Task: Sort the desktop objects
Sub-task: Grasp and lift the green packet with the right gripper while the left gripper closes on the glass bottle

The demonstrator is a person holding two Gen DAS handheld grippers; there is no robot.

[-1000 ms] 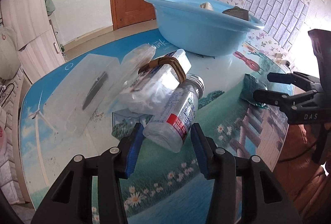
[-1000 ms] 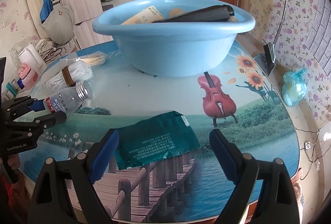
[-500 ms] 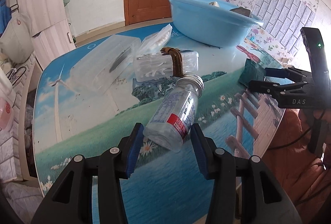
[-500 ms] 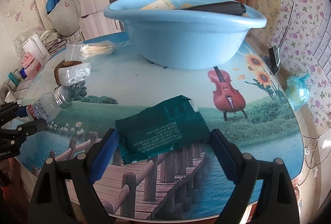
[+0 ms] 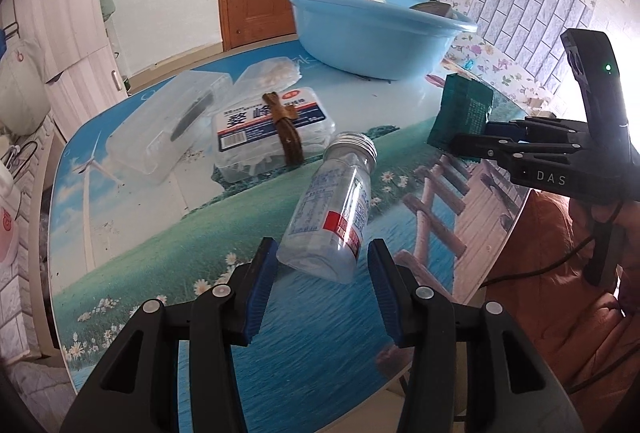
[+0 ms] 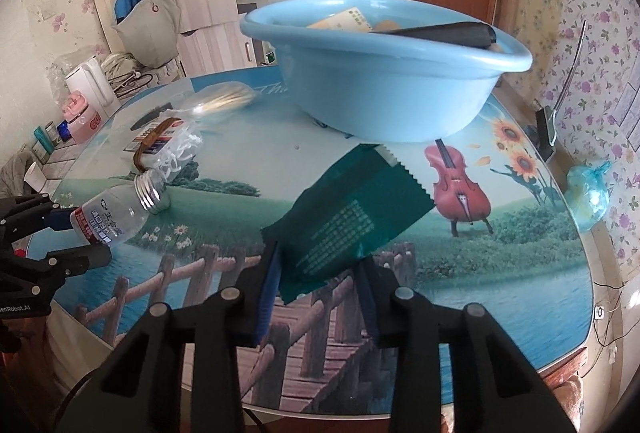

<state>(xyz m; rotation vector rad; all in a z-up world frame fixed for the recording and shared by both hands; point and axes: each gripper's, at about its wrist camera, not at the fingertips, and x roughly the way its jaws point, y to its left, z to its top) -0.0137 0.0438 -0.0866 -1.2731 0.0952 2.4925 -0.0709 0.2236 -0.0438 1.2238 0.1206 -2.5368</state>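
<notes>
A clear plastic bottle (image 5: 332, 209) with a silver cap and a red-and-white label is clamped by its base in my left gripper (image 5: 320, 253), tilted up over the picture-printed table; the right wrist view shows this bottle (image 6: 112, 217) and the left gripper (image 6: 76, 237) at the far left. My right gripper (image 6: 320, 261) has its jaws closing on a dark green foil packet (image 6: 352, 217), whose near end sits pinched between the pads. In the left wrist view the packet (image 5: 460, 109) stands raised off the table in the right gripper (image 5: 460, 145). A light blue basin (image 6: 380, 93) holding several items stands behind.
A clear plastic case (image 5: 168, 129), a white labelled box with a brown band (image 5: 272, 125) and a bag of swabs (image 5: 272, 73) lie left of the basin (image 5: 360, 29). A small blue-green bag (image 6: 588, 193) sits at the table's right edge. A kettle (image 6: 90, 81) stands beyond the left side.
The right gripper's wide jaws have narrowed onto the green packet, which now tilts up off the table. The left gripper has drawn back from the boxes with the bottle.
</notes>
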